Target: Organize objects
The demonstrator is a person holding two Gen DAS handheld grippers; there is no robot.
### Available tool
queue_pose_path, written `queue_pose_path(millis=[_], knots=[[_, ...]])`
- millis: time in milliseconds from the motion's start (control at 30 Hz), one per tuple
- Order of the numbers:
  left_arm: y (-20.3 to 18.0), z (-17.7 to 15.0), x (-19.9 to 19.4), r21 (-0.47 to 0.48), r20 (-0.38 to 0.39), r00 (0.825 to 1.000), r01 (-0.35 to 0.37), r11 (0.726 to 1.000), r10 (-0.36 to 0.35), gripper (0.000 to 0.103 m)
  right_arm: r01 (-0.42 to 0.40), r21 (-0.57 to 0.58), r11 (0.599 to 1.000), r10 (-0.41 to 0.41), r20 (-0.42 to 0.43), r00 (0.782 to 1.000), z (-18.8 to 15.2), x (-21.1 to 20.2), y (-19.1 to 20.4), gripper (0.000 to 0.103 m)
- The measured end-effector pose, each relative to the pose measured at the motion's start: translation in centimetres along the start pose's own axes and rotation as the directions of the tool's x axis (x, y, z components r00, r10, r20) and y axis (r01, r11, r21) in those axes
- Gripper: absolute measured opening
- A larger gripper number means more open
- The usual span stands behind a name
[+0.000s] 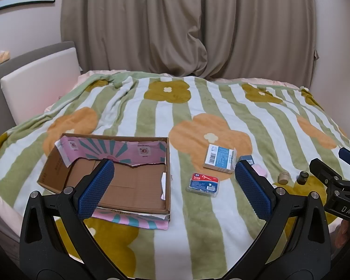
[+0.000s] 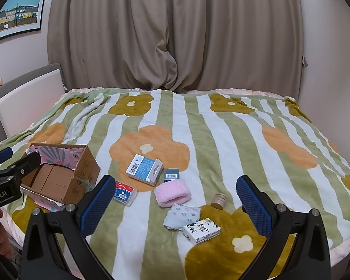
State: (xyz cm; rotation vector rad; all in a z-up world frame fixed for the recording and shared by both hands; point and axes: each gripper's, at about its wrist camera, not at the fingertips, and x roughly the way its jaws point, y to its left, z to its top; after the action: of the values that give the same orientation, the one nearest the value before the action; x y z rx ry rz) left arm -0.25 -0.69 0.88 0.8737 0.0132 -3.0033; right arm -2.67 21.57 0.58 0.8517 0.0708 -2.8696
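Note:
An open cardboard box (image 1: 128,184) (image 2: 58,182) with a pink lining lies on the bed at the left. Right of it lie a red and blue floss case (image 1: 203,184) (image 2: 124,192), a blue and white carton (image 1: 220,157) (image 2: 144,168), a small dark blue box (image 2: 172,174), a pink towel roll (image 2: 172,192), a floral cloth (image 2: 183,215), a patterned white box (image 2: 201,230) and a tan cylinder (image 2: 218,200) (image 1: 283,177). My left gripper (image 1: 172,186) is open and empty above the box's right side. My right gripper (image 2: 175,205) is open and empty above the cloth items.
A striped flowered blanket (image 2: 221,140) covers the bed. A small dark cap (image 1: 303,176) lies by the tan cylinder. A padded headboard (image 1: 39,79) stands at the left, curtains (image 2: 175,35) behind. The bed's near edge (image 2: 347,240) is close at the right.

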Motion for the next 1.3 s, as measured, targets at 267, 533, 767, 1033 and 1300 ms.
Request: queue_pose_path(millis=[267,533,767,1033,1300], knots=[[-0.03,0.08,0.01,-0.004,-0.001,1.000,-0.001,1.000,0.001,0.103,-0.003,0.000,1.000,0.003,-0.001,1.000,0.00,-0.02,-0.03,0.103],[-0.30,0.02,-0.07,-0.003,-0.001,1.000,0.001,1.000,-0.001,0.103,-0.005,0.001,1.000,0.005,0.000,1.000,-0.09,-0.19,-0.13,0.103],[-0.56,-0.17,-0.26,-0.005,-0.003,1.000,0.009,1.000,-0.009,0.103,-0.009,0.001,1.000,0.009,0.005,1.000,-0.14,-0.58,-0.41,0.103],[-0.65,-0.11,-0.45,-0.003,-0.015,1.000,0.021,1.000,-0.021,0.103,-0.009,-0.002,1.000,0.009,0.006,1.000,-0.04,-0.68,-0.47,0.103],[-0.47,0.18,-0.44,-0.009,-0.018,0.999,0.039,0.999,-0.039,0.103,-0.012,-0.002,1.000,0.012,0.003,1.000,0.31,-0.88,-0.72,0.103]])
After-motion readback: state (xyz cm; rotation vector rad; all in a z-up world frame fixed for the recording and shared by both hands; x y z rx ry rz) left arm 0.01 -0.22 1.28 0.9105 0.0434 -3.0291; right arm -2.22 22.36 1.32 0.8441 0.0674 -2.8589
